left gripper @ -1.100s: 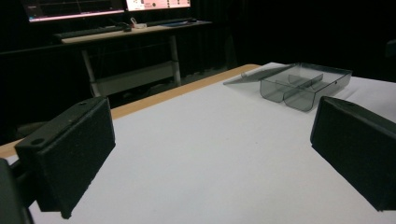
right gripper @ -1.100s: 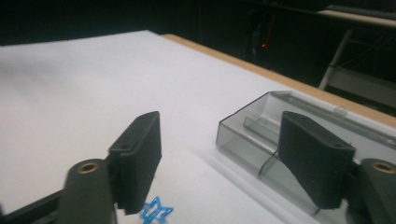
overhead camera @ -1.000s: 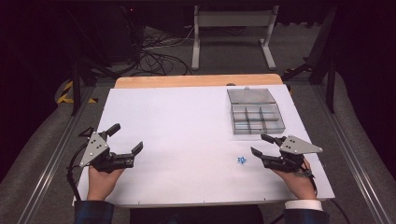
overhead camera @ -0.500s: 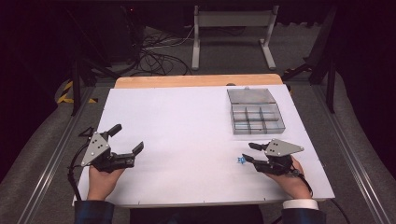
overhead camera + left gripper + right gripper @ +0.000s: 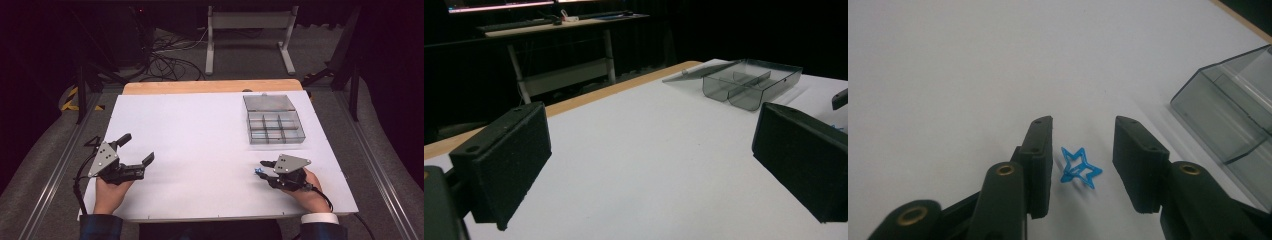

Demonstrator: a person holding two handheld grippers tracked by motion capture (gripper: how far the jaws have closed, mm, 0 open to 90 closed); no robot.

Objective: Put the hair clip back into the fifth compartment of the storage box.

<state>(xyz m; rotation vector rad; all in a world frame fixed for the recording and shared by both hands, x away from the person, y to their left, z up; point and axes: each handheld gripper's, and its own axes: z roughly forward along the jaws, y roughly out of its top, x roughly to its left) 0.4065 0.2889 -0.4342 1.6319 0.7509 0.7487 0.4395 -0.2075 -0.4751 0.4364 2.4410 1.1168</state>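
- The right gripper (image 5: 261,167) is held low over the desk (image 5: 200,150) near its front right corner, its 2 black jaws pointing toward the left edge; the right hand (image 5: 305,187) grips it from behind, with a white cuff and a dark sleeve at the front edge.
- A small blue star-shaped clip (image 5: 1079,168) lies flat on the white surface between the 2 jaws of the right gripper (image 5: 1083,162). The jaws have just been closing, yet a gap is seen on each side of the clip and neither pad touches it.
- In the high view the clip (image 5: 258,172) is seen just beside the tips of the jaws, well in front of the grey compartment box (image 5: 273,120).
- The left gripper (image 5: 136,148) is held near the front left corner, tilted, with the grey 3-cornered plate on top and the left hand (image 5: 111,187) under it.
- Its jaws are spread wide with nothing between them; in the left gripper view (image 5: 649,165) bare desk is seen between the 2 pads.
- The transparent box (image 5: 749,82) stands near the far right corner with its lid laid open toward the far edge.
- No brand, label or writing can be read on any item.
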